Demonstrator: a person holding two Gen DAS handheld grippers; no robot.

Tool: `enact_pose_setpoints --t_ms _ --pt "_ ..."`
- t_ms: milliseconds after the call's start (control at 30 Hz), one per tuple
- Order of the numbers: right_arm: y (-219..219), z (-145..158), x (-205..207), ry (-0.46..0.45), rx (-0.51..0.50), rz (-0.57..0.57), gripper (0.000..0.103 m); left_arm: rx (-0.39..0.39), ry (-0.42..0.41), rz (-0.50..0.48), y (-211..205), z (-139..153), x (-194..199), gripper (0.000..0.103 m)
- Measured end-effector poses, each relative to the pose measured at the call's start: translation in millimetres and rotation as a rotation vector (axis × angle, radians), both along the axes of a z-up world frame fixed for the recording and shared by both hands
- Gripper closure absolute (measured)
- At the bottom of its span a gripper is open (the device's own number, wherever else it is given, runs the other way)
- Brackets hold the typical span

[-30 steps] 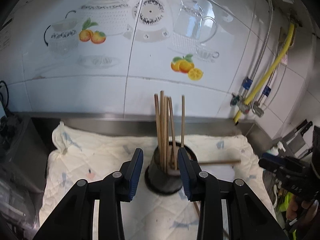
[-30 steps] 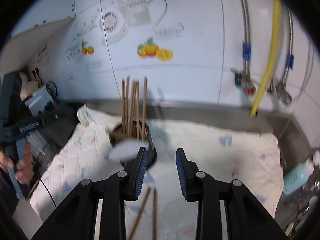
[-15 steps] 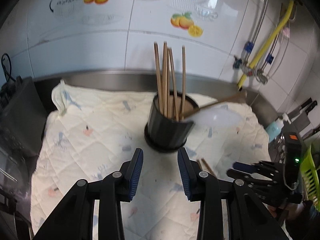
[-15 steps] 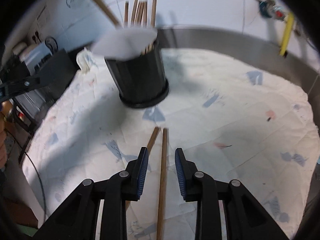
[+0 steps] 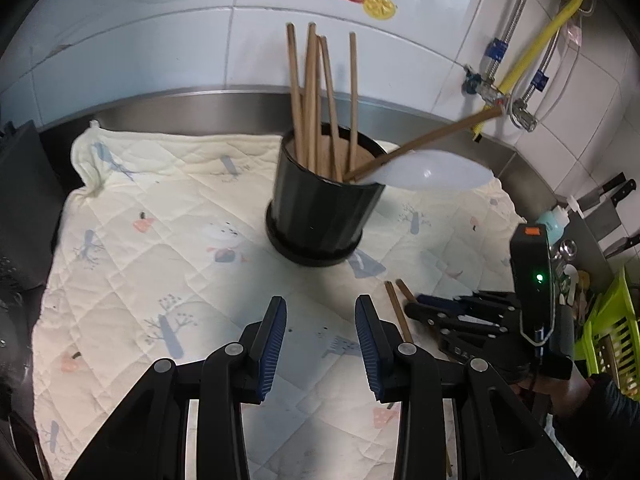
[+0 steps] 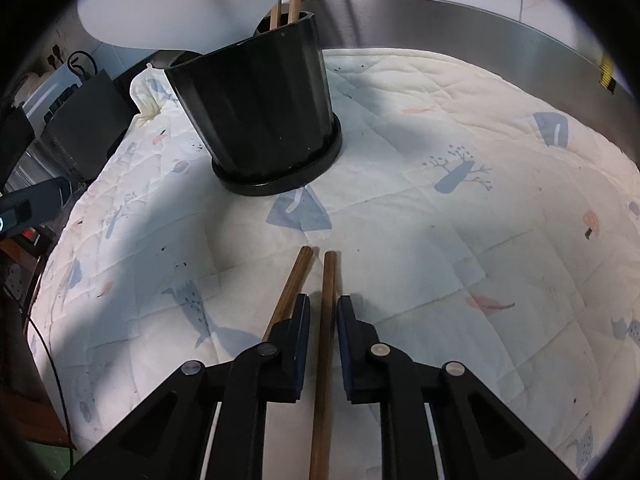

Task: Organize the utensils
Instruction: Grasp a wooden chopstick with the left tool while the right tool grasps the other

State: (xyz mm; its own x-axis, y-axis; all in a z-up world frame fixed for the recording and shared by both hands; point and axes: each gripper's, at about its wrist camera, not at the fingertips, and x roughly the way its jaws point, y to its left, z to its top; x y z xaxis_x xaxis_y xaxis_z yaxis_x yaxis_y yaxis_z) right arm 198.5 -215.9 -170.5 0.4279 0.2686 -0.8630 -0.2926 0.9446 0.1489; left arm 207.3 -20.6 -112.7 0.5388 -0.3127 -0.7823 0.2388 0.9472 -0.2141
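Lying on the quilted cloth [image 6: 440, 128] before the black holder [image 6: 256, 116], two chopsticks [image 6: 326, 300] show clearly only to my right camera: one runs between my right gripper [image 6: 323, 312]'s slightly parted fingers, untouched. My left camera alone shows the white spoon [image 5: 432, 176] leaning from the holder, and my left gripper [image 5: 321, 320] wide open, empty.

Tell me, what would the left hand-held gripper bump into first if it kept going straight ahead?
Probably the black holder. The left hand-held gripper points straight at it, with only bare cloth between. It is open and holds nothing. Depth is hard to judge here.
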Motion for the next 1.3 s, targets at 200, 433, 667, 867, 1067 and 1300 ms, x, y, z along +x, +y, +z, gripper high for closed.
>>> enact_pose_setpoints --t_ms 200,433,667,867,1067,1300 --pt "-3.5 1.0 -1.6 -0.01 -0.028 0.0 0.093 0.005 0.036 -0.052 -23.2 -13.7 6.6 0.064" --pt "-22.0 7.2 -14.9 -0.011 -0.035 -0.039 0.093 -0.017 0.118 -0.12 -60.1 -43.4 12.7 0.064" --pt "-37.1 8.7 -29.8 -0.004 -0.025 -0.077 0.093 -0.037 0.164 -0.112 -86.9 -70.3 25.0 0.064" --pt "-42.9 4.5 -38.7 0.009 -0.019 -0.096 0.093 -0.019 0.176 -0.095 -107.3 -84.7 39.3 0.064" --pt "-44.1 4.6 -39.6 0.016 -0.012 -0.099 0.093 0.046 0.166 -0.092 -122.7 -99.5 45.1 0.064" --pt "-44.5 1.8 -35.4 0.038 -0.001 -0.094 0.093 0.109 0.131 -0.086 -130.9 -102.6 47.2 0.076"
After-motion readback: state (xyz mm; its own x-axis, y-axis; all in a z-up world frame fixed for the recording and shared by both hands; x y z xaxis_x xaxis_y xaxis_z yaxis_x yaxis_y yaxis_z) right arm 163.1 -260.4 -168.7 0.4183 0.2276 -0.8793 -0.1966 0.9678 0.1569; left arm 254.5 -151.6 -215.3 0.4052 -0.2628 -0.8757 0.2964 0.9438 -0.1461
